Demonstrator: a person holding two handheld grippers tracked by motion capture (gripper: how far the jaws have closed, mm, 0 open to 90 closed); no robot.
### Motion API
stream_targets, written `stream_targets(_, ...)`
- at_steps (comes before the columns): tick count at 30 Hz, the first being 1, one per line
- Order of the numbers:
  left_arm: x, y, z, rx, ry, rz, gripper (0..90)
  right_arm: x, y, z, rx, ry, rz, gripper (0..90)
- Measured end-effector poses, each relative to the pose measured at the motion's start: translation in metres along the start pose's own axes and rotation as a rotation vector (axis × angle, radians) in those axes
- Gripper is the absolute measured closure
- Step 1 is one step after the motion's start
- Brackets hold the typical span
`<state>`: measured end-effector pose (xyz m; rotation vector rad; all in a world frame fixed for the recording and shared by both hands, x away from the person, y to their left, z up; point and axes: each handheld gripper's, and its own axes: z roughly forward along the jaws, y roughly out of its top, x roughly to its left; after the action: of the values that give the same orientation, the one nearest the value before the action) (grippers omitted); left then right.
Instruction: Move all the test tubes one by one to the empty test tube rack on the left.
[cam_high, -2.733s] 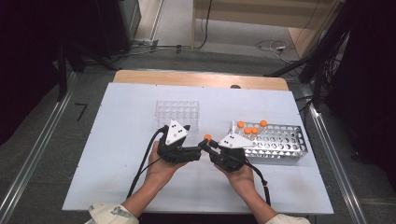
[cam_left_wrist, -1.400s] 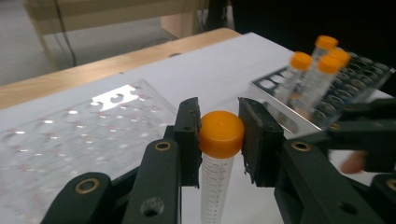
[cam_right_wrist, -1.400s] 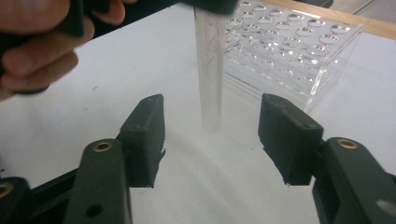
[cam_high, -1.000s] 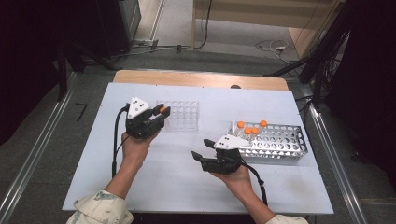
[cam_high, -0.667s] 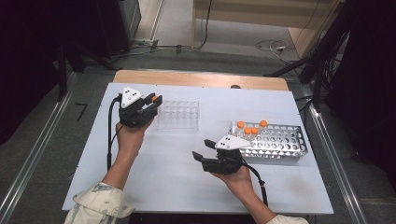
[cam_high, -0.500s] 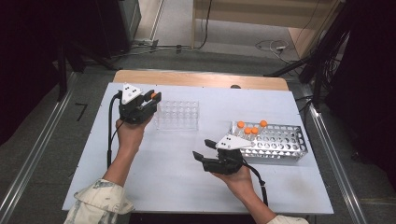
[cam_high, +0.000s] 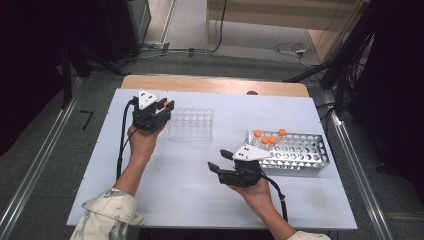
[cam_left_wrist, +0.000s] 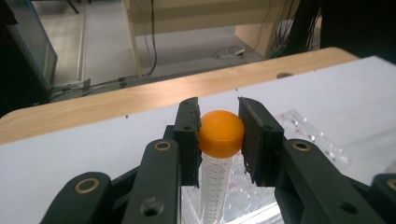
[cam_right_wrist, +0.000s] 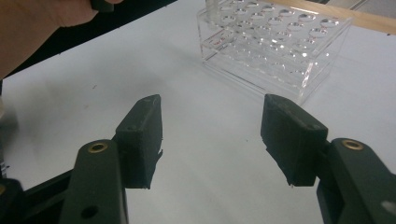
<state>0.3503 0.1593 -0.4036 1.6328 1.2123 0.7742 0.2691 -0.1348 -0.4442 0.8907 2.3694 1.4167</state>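
My left gripper (cam_high: 162, 107) (cam_left_wrist: 218, 135) is shut on an orange-capped clear tube (cam_left_wrist: 219, 140), pads pressing its cap, with the tube hanging down over the left end of the clear plastic rack (cam_high: 190, 123) (cam_left_wrist: 308, 135). The tube's orange cap (cam_high: 167, 104) shows at the gripper's tip in the high view. My right gripper (cam_high: 216, 167) (cam_right_wrist: 212, 137) hovers open and empty above the white table (cam_high: 185, 185), left of the metal rack (cam_high: 300, 152) that holds three orange-capped tubes (cam_high: 266, 137). The clear rack (cam_right_wrist: 275, 46) lies ahead of its jaws.
A wooden strip (cam_high: 215, 85) edges the table's far side. Metal rails run along both sides of the table. Cables trail from both grippers toward the person.
My left hand carried the tube up and left from near the right gripper to the clear rack's left end, then crept closer to it. The right gripper stayed put, open.
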Motion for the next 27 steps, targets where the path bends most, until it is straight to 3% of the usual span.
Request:
stream_targets(5,-0.006,-0.014,0.01,0.047,0.026,0.032,70.2,-0.001,0.0,0.0,0.0,-0.002,0.002,37.1)
stream_targets(16,-0.004,-0.023,0.015,0.081,0.033,0.016,69.2,-0.001,0.0,-0.001,-0.001,-0.001,0.005,37.2)
stream_targets(24,-0.002,-0.022,0.012,0.083,0.026,0.001,51.9,-0.001,-0.001,-0.001,-0.003,-0.005,0.005,37.3)
stream_targets(27,-0.003,-0.022,0.01,0.096,0.027,-0.004,39.5,-0.002,-0.001,-0.002,-0.006,-0.01,0.007,36.6)
